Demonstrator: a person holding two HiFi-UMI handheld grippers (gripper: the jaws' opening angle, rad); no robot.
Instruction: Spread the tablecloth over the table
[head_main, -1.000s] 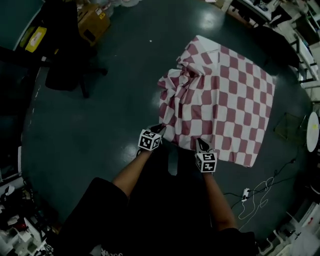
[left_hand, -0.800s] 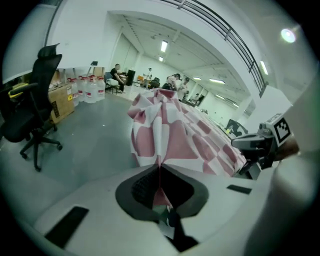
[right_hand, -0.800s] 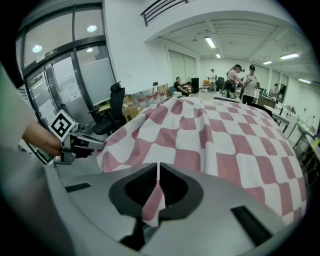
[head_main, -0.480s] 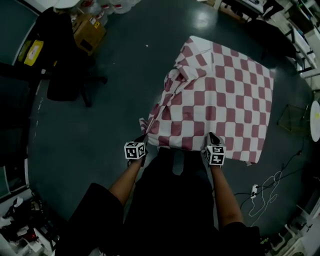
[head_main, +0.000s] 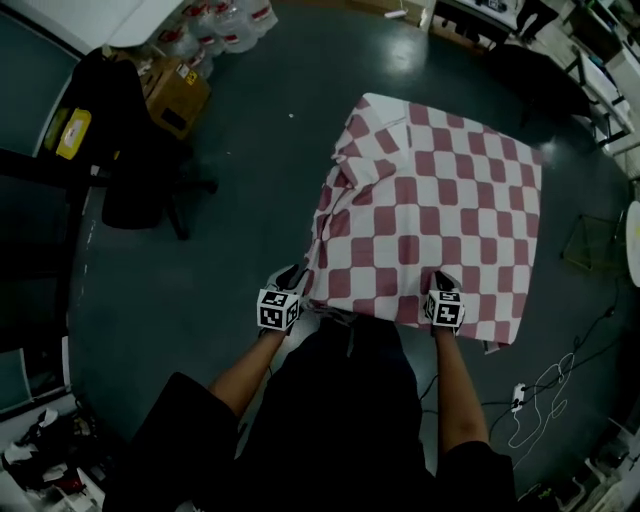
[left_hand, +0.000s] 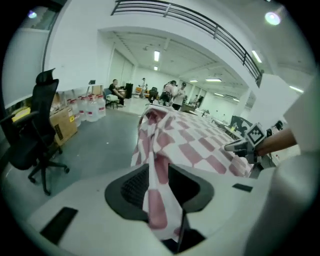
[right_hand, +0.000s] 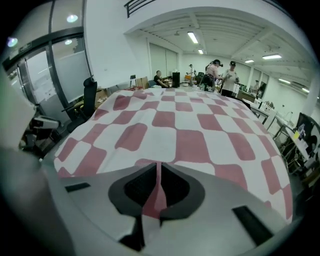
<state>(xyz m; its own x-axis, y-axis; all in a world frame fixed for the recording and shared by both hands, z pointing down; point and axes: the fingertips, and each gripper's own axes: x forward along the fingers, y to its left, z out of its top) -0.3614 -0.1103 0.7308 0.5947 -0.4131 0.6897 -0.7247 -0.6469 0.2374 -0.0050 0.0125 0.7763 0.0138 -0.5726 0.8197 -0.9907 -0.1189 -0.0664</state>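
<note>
A red-and-white checked tablecloth (head_main: 440, 200) covers the table, flat on the right and still folded along its left edge. My right gripper (head_main: 443, 280) is at the near edge, shut on a thin fold of the cloth (right_hand: 190, 130); the fold runs up between its pads (right_hand: 159, 187). My left gripper (head_main: 296, 274) is at the near left corner. Its jaws have just been opening, and a bunched strip of cloth (left_hand: 157, 200) lies loosely in the gap between them (left_hand: 159, 186). The table itself is hidden under the cloth.
A black office chair (head_main: 140, 150) stands left of the table, with a cardboard box (head_main: 175, 95) and water bottles (head_main: 225, 20) behind it. A white cable (head_main: 540, 415) lies on the floor at the near right. People stand far across the hall (right_hand: 220, 70).
The two grippers have moved apart along the near edge, the right one further right. The crumpled left part of the cloth has been drawn out flatter. The left jaws have opened.
</note>
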